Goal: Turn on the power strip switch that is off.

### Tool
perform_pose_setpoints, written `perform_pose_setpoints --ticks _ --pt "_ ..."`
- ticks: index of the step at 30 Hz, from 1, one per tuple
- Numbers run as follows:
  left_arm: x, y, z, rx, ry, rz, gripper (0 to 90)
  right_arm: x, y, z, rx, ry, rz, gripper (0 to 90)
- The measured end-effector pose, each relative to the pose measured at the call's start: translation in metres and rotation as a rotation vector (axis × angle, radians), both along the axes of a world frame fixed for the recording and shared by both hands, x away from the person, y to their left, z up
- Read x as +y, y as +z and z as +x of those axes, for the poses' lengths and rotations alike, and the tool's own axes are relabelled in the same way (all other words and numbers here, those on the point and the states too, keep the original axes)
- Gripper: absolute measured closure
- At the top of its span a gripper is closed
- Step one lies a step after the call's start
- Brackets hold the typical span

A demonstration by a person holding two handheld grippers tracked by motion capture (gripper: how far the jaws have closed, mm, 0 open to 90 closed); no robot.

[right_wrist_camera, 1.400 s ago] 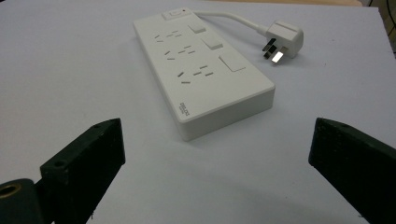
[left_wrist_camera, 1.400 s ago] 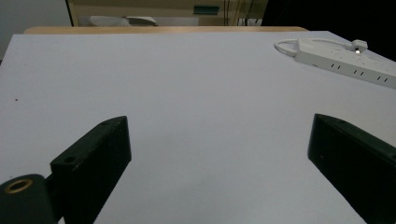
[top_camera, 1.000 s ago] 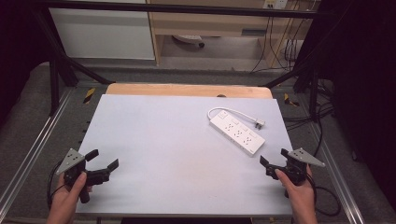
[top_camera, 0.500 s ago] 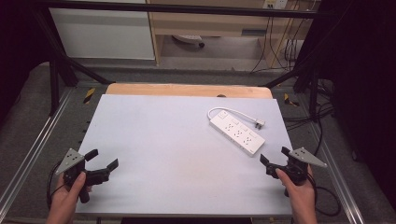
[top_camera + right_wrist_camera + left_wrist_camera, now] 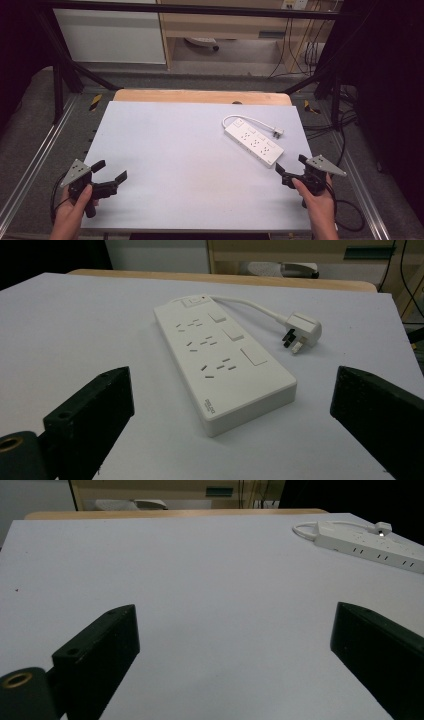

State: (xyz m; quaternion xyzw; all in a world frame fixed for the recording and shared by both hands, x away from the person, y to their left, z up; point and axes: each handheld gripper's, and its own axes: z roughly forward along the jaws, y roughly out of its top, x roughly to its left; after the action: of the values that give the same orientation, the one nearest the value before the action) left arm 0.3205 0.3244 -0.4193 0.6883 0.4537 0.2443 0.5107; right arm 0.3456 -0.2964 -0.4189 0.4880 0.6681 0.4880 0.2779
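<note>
A white power strip [image 5: 253, 142] [image 5: 222, 363] lies flat at the right of the pale table [image 5: 175, 150], its short cable curling back to a white plug [image 5: 277, 132] [image 5: 302, 330] beside it. My right gripper [image 5: 291, 167] [image 5: 230, 405] hovers just short of the strip's near end, jaws wide apart and empty. Over the front left corner my left gripper [image 5: 110, 170] [image 5: 235, 645] is open too, holding nothing; from it the strip [image 5: 367, 541] shows far off at the upper right.
A wooden strip [image 5: 200, 96] borders the table's far edge. Black frame bars [image 5: 65, 75] and metal rails [image 5: 30, 165] flank both sides. Loose cables [image 5: 345, 210] trail on the floor at the right. Cabinets [image 5: 110, 35] stand beyond.
</note>
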Motion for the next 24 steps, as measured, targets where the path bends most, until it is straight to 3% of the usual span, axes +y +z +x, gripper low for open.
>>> perform_pose_setpoints --ticks 15,24 --pt "0.000 -0.001 0.000 0.006 0.001 0.001 5.7 -0.002 0.013 0.028 0.005 -0.014 -0.023 4.7" --pt "0.000 -0.001 0.000 0.010 0.000 0.003 5.7 -0.008 0.020 0.048 0.001 -0.047 0.001 7.7"
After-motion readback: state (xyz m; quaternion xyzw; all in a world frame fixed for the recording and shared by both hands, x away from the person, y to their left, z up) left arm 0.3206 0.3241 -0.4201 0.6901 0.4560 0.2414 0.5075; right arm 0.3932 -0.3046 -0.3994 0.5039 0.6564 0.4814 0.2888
